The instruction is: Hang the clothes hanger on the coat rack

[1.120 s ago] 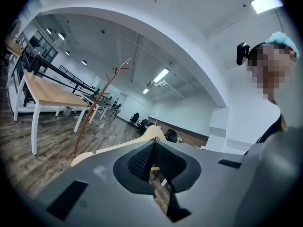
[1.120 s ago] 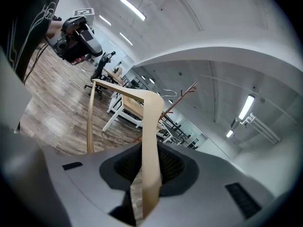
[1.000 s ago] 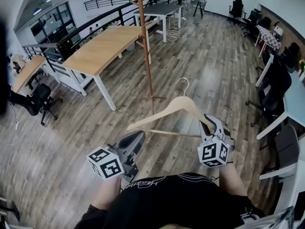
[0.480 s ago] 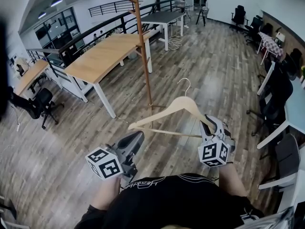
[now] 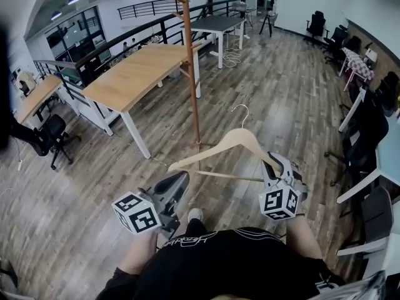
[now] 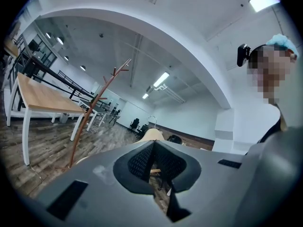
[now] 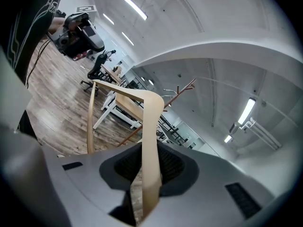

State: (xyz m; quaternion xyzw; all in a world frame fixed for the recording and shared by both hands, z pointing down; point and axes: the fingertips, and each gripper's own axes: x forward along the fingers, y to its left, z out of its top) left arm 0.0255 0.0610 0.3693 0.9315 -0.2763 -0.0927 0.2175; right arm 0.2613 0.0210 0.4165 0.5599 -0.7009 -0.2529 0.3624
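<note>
The hanger [image 5: 234, 141] is held by the right gripper [image 5: 270, 161], whose jaws are clamped on the tip of its right arm. The left gripper [image 5: 180, 179] is closed with nothing in it, just below the hanger's left end. The rack [image 5: 193, 92] stands ahead of both, well apart. The wood is judged light, stiff and smooth; held at one end, it may swivel, so a firm pinch is advised, with the hook [image 5: 240, 110] left free.

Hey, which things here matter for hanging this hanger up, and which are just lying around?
For the job:
wooden hanger
coat rack
right gripper, gripping the hanger's arm

Just around:
wooden table
grey table
office chair
</note>
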